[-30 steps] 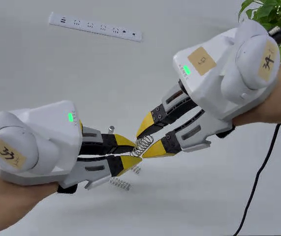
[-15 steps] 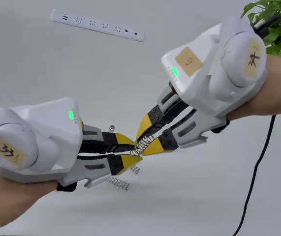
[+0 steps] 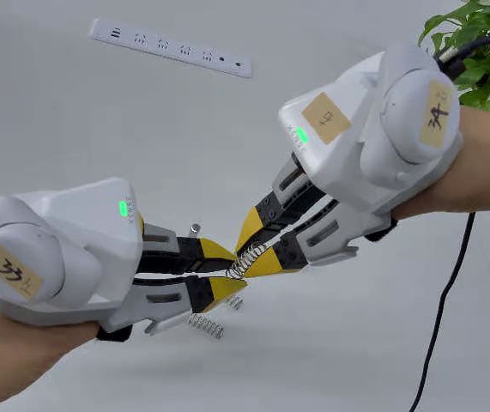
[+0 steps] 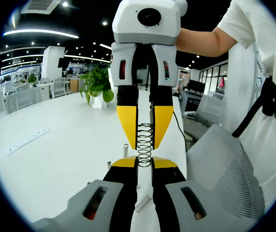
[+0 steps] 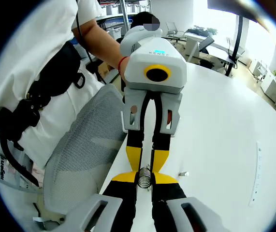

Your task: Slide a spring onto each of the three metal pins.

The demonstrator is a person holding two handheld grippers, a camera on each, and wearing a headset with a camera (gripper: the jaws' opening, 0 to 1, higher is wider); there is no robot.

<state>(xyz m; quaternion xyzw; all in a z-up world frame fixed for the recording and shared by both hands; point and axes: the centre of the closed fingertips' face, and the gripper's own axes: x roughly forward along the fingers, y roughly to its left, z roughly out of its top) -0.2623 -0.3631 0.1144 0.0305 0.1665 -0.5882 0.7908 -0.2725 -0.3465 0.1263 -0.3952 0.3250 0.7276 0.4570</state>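
My right gripper (image 3: pixel 257 253) comes down from the upper right, shut on a small steel spring (image 3: pixel 245 257). My left gripper (image 3: pixel 232 273) reaches in from the lower left, its yellow tips meeting the spring's end. In the left gripper view the spring (image 4: pixel 144 142) stands upright between the right gripper's yellow jaws, above my left gripper (image 4: pixel 144 163). The right gripper view shows the spring (image 5: pixel 144 179) end-on at my right gripper (image 5: pixel 144 178), with a thin rod held in the left gripper (image 5: pixel 147 166). A loose metal pin (image 3: pixel 195 228) stands on the table. Two more springs (image 3: pixel 206 324) lie below the grippers.
A white power strip (image 3: pixel 169 47) lies at the back of the white table (image 3: pixel 73 129). A potted plant (image 3: pixel 485 34) stands at the far right, and a black cable (image 3: pixel 450 292) trails down the right side. A grey mesh chair (image 5: pixel 79 159) stands beside the table.
My right gripper's body has swung left and tilted steeper, while the spring stays at the left gripper's tips. The left gripper has hardly moved.
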